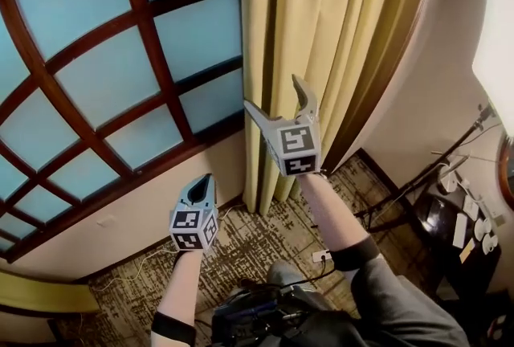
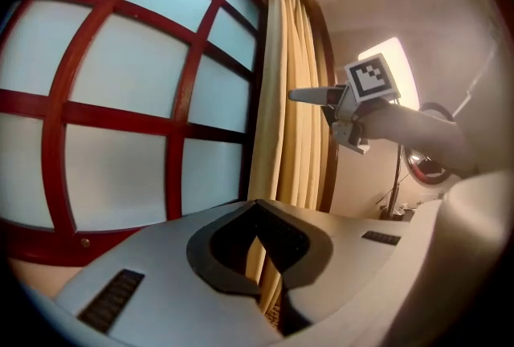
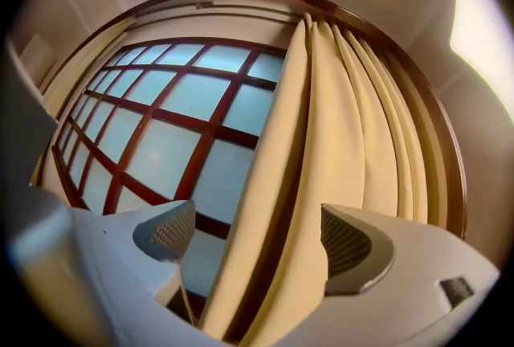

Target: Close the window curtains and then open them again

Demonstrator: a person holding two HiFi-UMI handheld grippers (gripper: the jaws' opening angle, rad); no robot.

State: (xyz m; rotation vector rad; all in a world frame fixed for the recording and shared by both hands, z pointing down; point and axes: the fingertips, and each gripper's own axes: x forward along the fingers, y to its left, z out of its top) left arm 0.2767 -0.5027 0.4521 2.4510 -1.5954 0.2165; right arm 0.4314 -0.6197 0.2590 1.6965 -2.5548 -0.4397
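Cream curtain (image 1: 321,32): hangs bunched in deep folds at the right edge of the window (image 1: 120,56), leaving the frosted panes and their dark red wooden lattice uncovered. Reaches down to the patterned carpet (image 1: 265,241) by the wall under the sill.

Right gripper (image 1: 271,94): held high in front of the curtain's left-hand folds, pointing toward them. Jaws spread wide apart. Seen from its own view, frames the curtain's leading fold between the two pads, one pad on each side, neither pressing on the cloth. Grips nothing.

Left gripper (image 1: 205,177): lower and further left, in front of the plain wall beneath the window's bottom edge, well apart from the curtain. Jaws fully together, tips meeting, with nothing caught between them. Looks along its closed tips toward the curtain's lower part and takes in the right gripper higher up at the curtain's edge.

Bright lamp glow (image 1: 494,40) on the wall to the curtain's right.
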